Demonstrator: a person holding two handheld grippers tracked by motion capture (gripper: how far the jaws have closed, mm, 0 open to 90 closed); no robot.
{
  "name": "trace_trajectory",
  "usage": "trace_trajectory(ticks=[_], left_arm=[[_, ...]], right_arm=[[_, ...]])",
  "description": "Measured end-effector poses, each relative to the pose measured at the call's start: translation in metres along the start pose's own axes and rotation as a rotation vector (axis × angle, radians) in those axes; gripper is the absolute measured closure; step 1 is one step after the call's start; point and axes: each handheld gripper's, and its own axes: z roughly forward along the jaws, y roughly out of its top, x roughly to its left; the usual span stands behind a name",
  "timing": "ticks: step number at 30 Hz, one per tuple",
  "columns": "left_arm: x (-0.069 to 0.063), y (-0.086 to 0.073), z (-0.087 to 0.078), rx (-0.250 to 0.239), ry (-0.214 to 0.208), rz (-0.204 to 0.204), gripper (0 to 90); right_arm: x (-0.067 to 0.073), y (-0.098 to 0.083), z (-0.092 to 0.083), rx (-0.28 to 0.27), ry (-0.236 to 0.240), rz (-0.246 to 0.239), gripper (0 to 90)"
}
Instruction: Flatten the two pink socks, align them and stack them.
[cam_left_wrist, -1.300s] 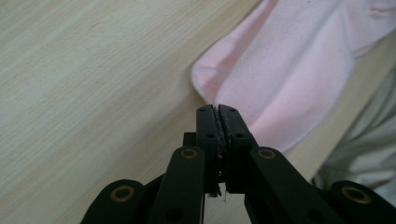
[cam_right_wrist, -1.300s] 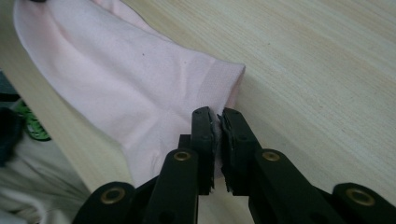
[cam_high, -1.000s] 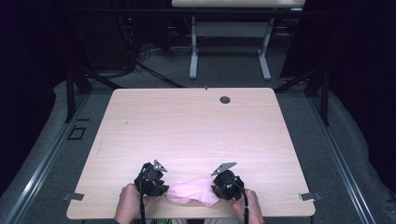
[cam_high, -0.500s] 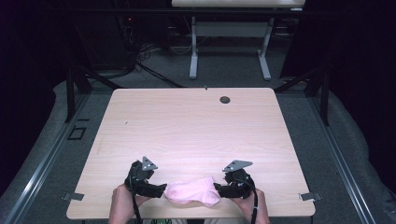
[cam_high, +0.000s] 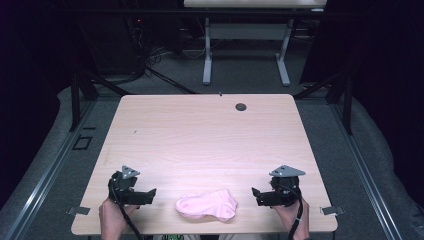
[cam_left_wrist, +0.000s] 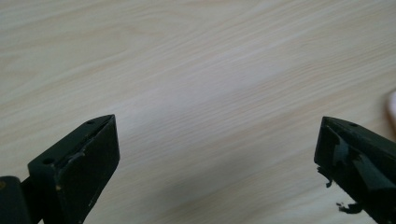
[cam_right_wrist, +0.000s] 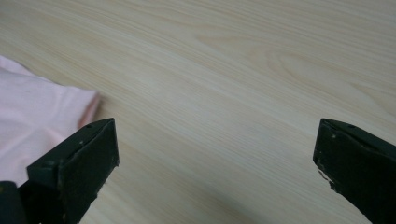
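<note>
Pale wood-grain table under us, dark floor and another desk's legs beyond its far edge. We hold both grippers low at the near edge, with the pink sock lying flat on the tabletop between them. From the left gripper the sock sits at about three o'clock; from the right gripper it sits at about nine o'clock. Both stand apart from it, the gaps looking roughly alike, so we judge neither hand clearly nearer. Its long axis runs nine to three across the table, parallel to the near edge, so each gripper faces one end of it.

Our jaws have just been opening on both sides and now stand spread wide, with nothing but bare wood between them. In the right gripper view the sock shows at nine o'clock, beside and behind one jaw.

It looks soft and thin, pale pink, folded or doubled into a short rounded shape with a hemmed edge.
</note>
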Motion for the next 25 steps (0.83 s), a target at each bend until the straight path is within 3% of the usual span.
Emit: trace_trajectory(ticks=[6,12,14,17,20,25], left_arm=[[0.014,-0.013,0.017,0.055,0.006,-0.024,0.0],[0.017,-0.019,0.024,0.013,0.017,-0.025,0.0],[0.019,-0.021,0.025,-0.012,0.019,-0.028,0.0],[0.021,-0.025,0.026,-0.061,0.019,-0.031,0.0],[0.022,-0.031,0.027,-0.119,0.012,-0.020,0.0],[0.023,-0.031,0.027,-0.121,0.011,-0.020,0.0]], right_arm=[[-0.025,-0.019,0.011,0.035,-0.084,0.050,1.2],[-0.042,-0.038,0.027,0.081,-0.150,0.050,0.0],[-0.044,-0.041,0.028,0.081,-0.146,0.046,0.0],[-0.048,-0.048,0.029,0.036,-0.112,0.088,0.0],[-0.050,-0.050,0.030,0.009,-0.109,0.085,0.0],[-0.051,-0.049,0.031,0.005,-0.102,0.075,0.0]])
